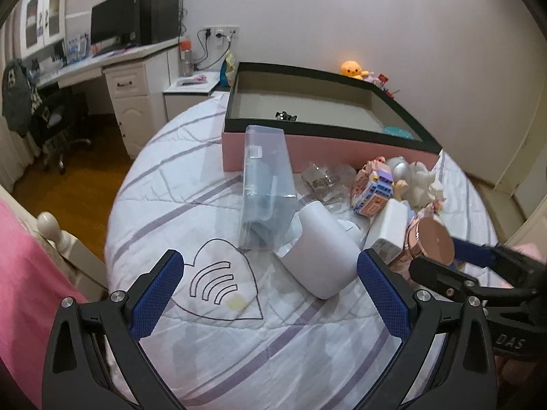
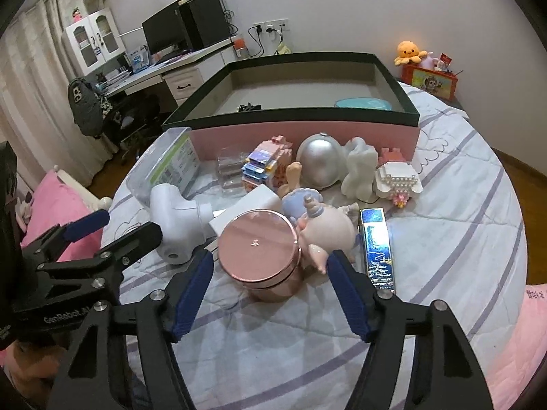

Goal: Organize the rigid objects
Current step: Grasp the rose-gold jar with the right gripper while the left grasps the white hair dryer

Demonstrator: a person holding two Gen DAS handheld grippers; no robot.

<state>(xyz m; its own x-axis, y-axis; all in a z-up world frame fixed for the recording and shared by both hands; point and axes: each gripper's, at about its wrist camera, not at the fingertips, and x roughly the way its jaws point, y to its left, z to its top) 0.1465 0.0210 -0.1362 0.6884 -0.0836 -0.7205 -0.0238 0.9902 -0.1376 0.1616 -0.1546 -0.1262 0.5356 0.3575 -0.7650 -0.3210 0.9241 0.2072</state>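
Observation:
A rose-gold round jar stands on the bed between the fingers of my right gripper, which is open; its blue pads do not touch the jar. Beside the jar lie a unicorn figurine, a blue foil box and a white flat box. My left gripper is open, just short of a white handheld device lying against a clear plastic case. Behind the pile sits a large pink box with a black rim, holding a teal round thing and a small black item.
A silver dome, a white figure and two block builds crowd the space in front of the pink box. A pink pillow lies at the bed's left edge. A desk with a monitor stands at the back left.

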